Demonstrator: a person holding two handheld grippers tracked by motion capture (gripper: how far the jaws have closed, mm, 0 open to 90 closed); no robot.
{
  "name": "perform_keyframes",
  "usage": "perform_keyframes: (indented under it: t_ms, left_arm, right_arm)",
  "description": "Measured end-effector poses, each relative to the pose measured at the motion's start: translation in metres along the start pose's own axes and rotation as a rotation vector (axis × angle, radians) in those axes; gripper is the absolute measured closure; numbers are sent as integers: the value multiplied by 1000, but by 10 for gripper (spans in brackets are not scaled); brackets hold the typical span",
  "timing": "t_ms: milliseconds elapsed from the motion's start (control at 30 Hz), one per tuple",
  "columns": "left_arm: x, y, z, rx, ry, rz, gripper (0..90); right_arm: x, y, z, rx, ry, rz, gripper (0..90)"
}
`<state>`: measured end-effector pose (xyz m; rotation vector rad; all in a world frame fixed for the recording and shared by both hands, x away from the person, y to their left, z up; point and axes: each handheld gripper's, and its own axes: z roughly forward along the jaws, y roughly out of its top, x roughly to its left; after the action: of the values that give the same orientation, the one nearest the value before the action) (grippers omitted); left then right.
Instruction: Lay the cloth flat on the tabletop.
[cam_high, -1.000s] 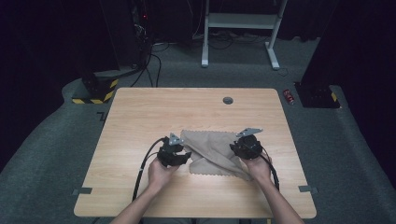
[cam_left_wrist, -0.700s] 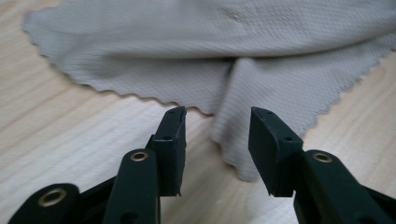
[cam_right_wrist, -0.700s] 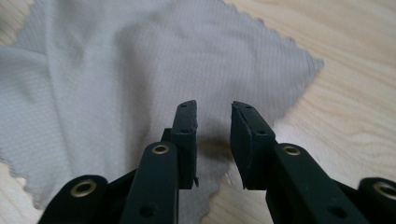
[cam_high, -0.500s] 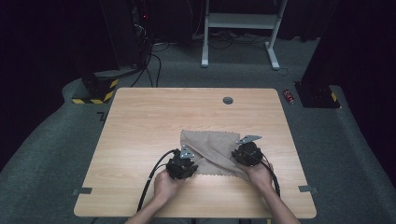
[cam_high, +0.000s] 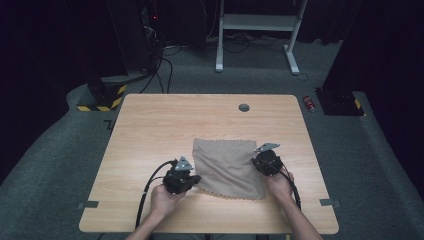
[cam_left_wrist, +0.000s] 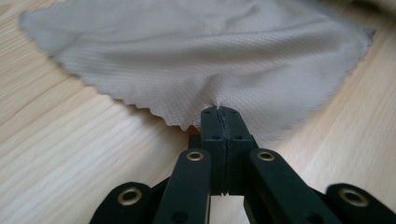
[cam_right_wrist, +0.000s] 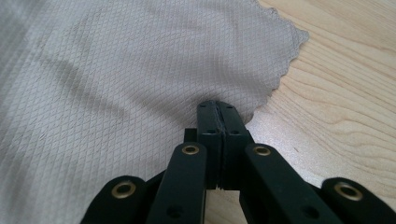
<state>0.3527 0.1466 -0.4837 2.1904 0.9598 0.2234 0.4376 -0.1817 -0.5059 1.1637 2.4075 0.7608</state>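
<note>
Your worktop (cam_high: 150, 130) is pale wood with a straight grain and rounded corners. Apart from the cloth (cam_high: 227, 167), all it carries is a small round dark grommet (cam_high: 244, 107) at 12 o'clock, near the far edge and well apart from both of your hands. Nothing on the surface lies between the grippers or near the cloth. On the grey carpet beyond the worktop, a small red object (cam_high: 310, 103) lies at about 2 o'clock, a black-and-yellow striped base (cam_high: 100, 100) sits at 10 o'clock, and a white metal frame (cam_high: 257, 30) stands at 12 o'clock.

The cloth lies toward the near side, right of centre. It is beige, roughly square, with a fine woven diamond pattern and zigzag-cut edges, and it rests mostly flat with soft creases.

Your left gripper (cam_left_wrist: 218, 114) has its jaws pressed together on the cloth's near-left edge, at about 7 o'clock of the fabric. Your right gripper (cam_right_wrist: 217, 109) has its jaws pinched on the right edge, at about 3 o'clock.
</note>
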Motion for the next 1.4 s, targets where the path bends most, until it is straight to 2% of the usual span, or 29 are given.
perform_keyframes:
  t_ms: [67,100,167,233,267,333,367,433,467,500,533,567,600,633,733,833,900,1000,1033,1067,1133,1200,1300,1400]
  left_arm:
    - [3,-7,-3,21,8,-11,884]
    - [4,-13,-2,40,8,-23,852]
    - [4,-17,-1,51,8,-36,797]
    - [4,-19,0,46,14,-47,763]
    - [4,-20,1,45,27,-46,695]
    - [4,-22,2,32,64,-55,638]
    - [4,-22,2,32,64,-55,615]
    - [3,-23,4,31,88,-62,596]
    - [4,-24,6,36,114,-56,555]
    - [4,-24,6,36,114,-56,540]
    - [4,-26,8,38,131,-61,540]
    - [6,-27,9,40,150,-62,517]
    - [7,-28,9,32,165,-67,517]
    - [8,-29,9,25,186,-67,498]
    - [8,-31,10,16,204,-73,470]
    - [4,-35,9,11,217,-58,424]
    - [2,-36,8,10,216,-66,422]
    - [-3,-41,3,10,210,-58,435]
    - [-6,-43,0,10,184,-57,492]
    - [-6,-43,0,10,184,-57,515]
    - [-12,-41,-1,14,147,-45,540]
    - [-17,-38,0,28,148,-9,584]
    - [-21,-37,5,38,138,12,640]
    - [-22,-35,6,43,123,23,738]
  right_arm:
    - [0,0,0,-2,0,-1,849]
    - [1,0,-1,-1,2,10,775]
    - [2,-2,-4,-18,6,13,747]
    - [4,-3,-7,-27,10,21,737]
    - [8,-8,-15,-57,32,30,728]
    - [13,-13,-23,-71,40,25,727]
    - [13,-13,-23,-71,40,25,727]
    - [20,-22,-33,-90,50,6,727]
    - [25,-31,-43,-111,64,7,726]
    - [25,-31,-43,-111,64,7,726]
    - [26,-34,-46,-117,67,5,726]
    - [30,-44,-53,-123,75,5,723]
    - [30,-44,-53,-123,75,5,723]
    - [33,-52,-57,-119,80,9,717]
    - [36,-58,-59,-112,77,4,711]
    - [44,-66,-60,-97,83,-16,707]
    - [46,-68,-60,-99,88,-18,707]
    - [53,-72,-65,-111,90,-31,713]
    - [56,-74,-68,-114,91,-33,718]
    - [57,-75,-69,-112,91,-35,720]
    - [59,-76,-69,-106,89,-37,725]
    - [60,-78,-66,-87,91,-52,742]
    - [64,-82,-62,-75,92,-76,811]
    - [67,-83,-64,-75,80,-108,877]
